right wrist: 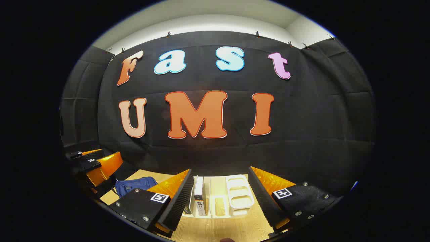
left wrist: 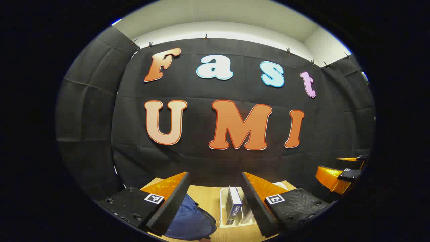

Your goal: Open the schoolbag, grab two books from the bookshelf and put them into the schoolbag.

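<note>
Wooden table [right wrist: 215, 232], black cloth wall [right wrist: 319, 134]

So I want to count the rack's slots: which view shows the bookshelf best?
The right gripper view: the bookshelf lies between the open right gripper fingers, with its dividers, empty slots and a standing book all visible. The left gripper view shows just a part of it, largely covered by a book and a finger.

A dark blue schoolbag [left wrist: 188, 218] lies on a pale wood-grain table [right wrist: 215, 232] — beside it a white bookshelf [right wrist: 239, 195] holding a book [left wrist: 233, 205] with a blue-and-white spine — before black cloth walls [right wrist: 319, 134].
</note>
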A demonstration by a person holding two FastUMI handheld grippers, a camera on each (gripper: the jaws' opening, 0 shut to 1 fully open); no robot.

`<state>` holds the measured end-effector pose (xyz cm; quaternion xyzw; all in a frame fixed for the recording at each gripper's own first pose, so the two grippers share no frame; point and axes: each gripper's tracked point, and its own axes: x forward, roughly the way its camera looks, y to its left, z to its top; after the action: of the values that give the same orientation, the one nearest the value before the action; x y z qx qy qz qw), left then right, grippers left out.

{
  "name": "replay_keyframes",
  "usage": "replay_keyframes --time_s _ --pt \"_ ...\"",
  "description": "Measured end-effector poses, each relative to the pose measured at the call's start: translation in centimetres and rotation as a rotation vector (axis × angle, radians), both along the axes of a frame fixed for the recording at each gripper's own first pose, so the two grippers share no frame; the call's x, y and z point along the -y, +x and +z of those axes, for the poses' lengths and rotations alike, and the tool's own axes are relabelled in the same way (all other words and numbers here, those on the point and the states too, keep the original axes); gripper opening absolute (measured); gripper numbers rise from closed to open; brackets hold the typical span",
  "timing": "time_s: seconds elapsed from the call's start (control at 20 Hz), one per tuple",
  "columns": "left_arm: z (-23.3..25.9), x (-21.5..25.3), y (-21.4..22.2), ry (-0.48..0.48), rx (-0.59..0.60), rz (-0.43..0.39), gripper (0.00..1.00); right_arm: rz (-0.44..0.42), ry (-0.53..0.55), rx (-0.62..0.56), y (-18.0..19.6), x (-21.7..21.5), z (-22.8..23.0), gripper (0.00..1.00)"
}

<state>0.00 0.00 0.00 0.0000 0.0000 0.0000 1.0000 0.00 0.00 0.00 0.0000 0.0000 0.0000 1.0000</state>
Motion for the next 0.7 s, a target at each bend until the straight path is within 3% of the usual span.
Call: replay_keyframes --time_s 0.05,0.7 --pt "0.01 0.24 0.25 -0.002 -0.002 -0.005 0.94 0.004 0.0 -0.002 0.07 -0.05 0.02 1.0" --pt "0.32 0.98 0.3 0.007 0.004 -0.014 0.94 0.022 -0.017 0.013 0.08 0.08 0.86 0.97"
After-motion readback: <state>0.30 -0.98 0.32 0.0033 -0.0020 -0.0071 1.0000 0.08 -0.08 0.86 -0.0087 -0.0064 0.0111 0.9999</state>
